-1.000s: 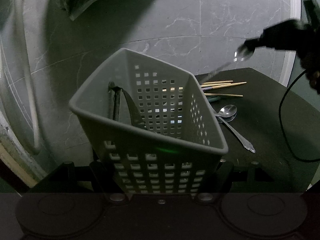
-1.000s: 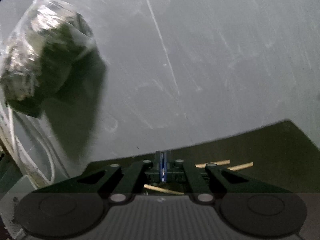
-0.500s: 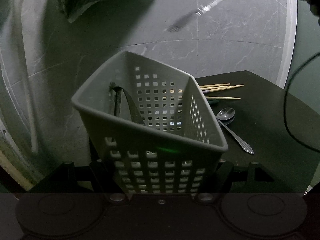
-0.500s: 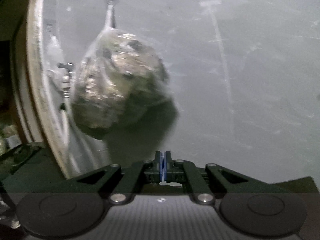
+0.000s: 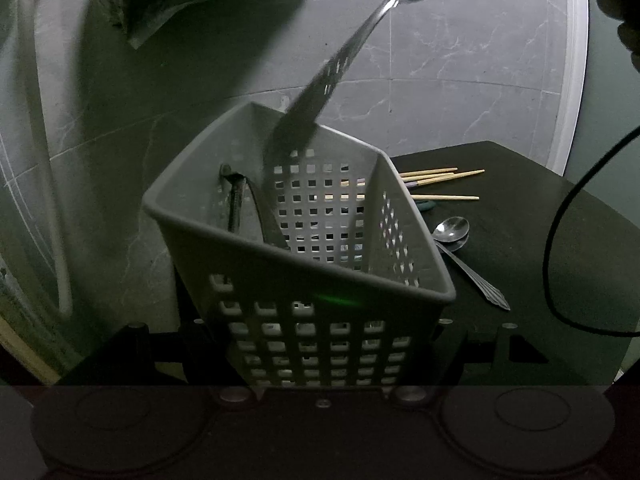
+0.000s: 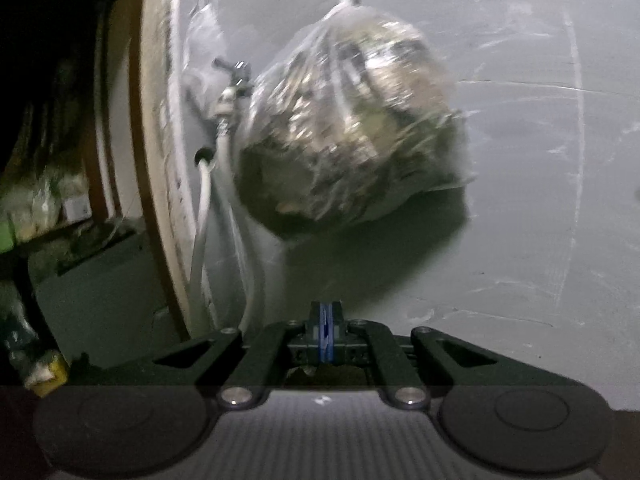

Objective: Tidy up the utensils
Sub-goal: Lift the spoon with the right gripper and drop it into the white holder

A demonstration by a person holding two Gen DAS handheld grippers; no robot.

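surface: dark table [image 5: 532,240], grey marble-tile wall [image 5: 460,52] behind, bag [image 6: 352,120] hanging | left gripper [image 5: 320,360] clamps basket [image 5: 304,248] | right gripper [image 6: 324,332] pinched on spoon [image 5: 352,44], handle over basket | second spoon [image 5: 460,240], chopsticks [image 5: 440,178] on table

Your right gripper [image 6: 325,322] has swung up and rolled: its view a second ago took in the dark table edge and chopsticks, and it now faces the wall with the plastic-wrapped bundle [image 6: 352,120] at 12 o'clock. In your left wrist view, the spoon [image 5: 340,60] it carries sat at 2 o'clock, well right of the basket [image 5: 304,264]; it now hangs bowl-up from 1 o'clock, its blurred handle reaching the basket's far rim.
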